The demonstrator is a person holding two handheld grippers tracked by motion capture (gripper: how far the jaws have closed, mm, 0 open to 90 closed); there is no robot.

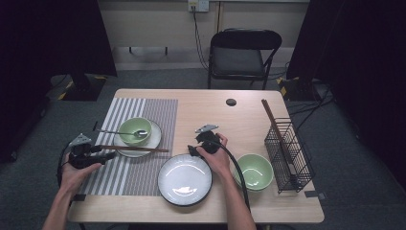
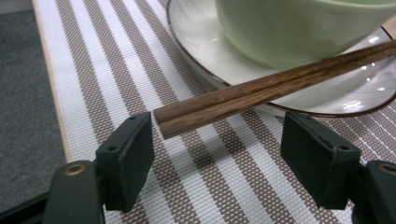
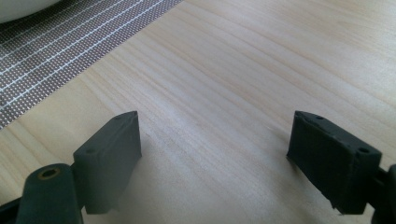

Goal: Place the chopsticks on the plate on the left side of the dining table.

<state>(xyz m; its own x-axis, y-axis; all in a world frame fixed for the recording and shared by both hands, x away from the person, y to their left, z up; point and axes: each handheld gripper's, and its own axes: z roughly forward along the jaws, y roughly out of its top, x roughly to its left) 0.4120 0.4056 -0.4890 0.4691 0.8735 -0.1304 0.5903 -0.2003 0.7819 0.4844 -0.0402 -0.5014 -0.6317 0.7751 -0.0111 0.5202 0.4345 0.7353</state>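
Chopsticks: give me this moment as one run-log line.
left tongs: open, at chopsticks tip, no grip | chopsticks: across small plate rim | right tongs: open over bare table

Matt wooden chopsticks [image 2: 275,91], glossy glazed saucer [image 2: 327,93]

Ahead of me a black folding chair [image 1: 244,55] stands beyond the table [image 1: 206,110]. A wire rack [image 1: 288,155] sits right, a green bowl [image 1: 253,171] just beside it.
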